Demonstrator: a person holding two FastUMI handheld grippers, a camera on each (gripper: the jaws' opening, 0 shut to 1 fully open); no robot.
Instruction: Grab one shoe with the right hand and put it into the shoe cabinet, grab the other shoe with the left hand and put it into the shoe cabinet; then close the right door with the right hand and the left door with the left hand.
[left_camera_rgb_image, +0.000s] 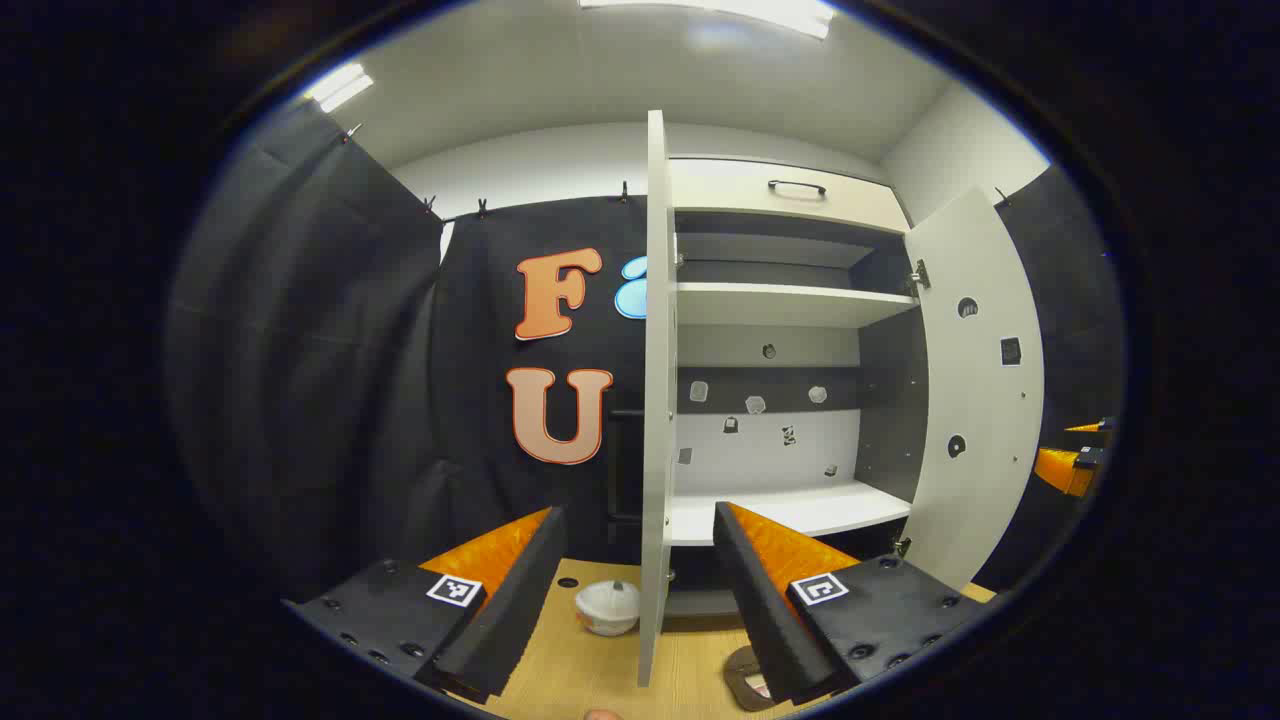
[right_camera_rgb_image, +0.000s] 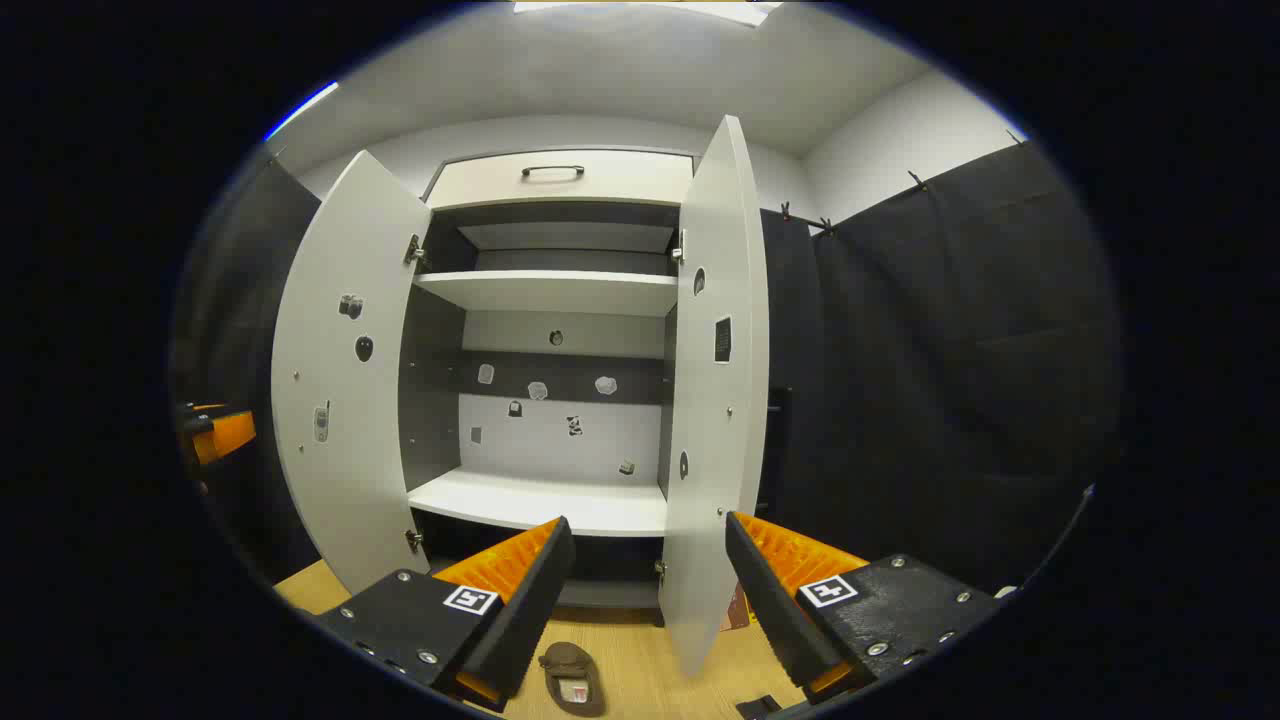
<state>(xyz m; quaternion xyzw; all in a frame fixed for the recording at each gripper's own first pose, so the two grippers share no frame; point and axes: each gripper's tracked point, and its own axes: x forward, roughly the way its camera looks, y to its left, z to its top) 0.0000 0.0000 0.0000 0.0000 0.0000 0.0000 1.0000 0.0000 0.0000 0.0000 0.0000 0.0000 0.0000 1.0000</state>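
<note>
A brown shoe (right_camera_rgb_image: 572, 680) lies on the wooden floor in front of the open cabinet (right_camera_rgb_image: 545, 500), just below and between my right gripper's (right_camera_rgb_image: 650, 522) open, empty fingers. In the left gripper view the same kind of brown shoe (left_camera_rgb_image: 741, 670) peeks out beside one finger of my left gripper (left_camera_rgb_image: 638, 512), which is also open and empty. Both cabinet doors stand wide open: the left door (left_camera_rgb_image: 655, 400) is seen edge-on and the right door (left_camera_rgb_image: 975, 400) is swung outward. The white lower shelf (left_camera_rgb_image: 790, 510) is bare. A small reddish-brown thing (right_camera_rgb_image: 735, 606) shows behind the right door (right_camera_rgb_image: 715, 400); I cannot tell what it is.
A small white round object (left_camera_rgb_image: 607, 607) sits on the floor left of the left door. The other gripper (left_camera_rgb_image: 1075, 465) shows at the far right of the left gripper view, and at the far left (right_camera_rgb_image: 215, 435) of the right gripper view. An upper shelf (right_camera_rgb_image: 550, 290) and a drawer (right_camera_rgb_image: 555, 178) top the cabinet.
</note>
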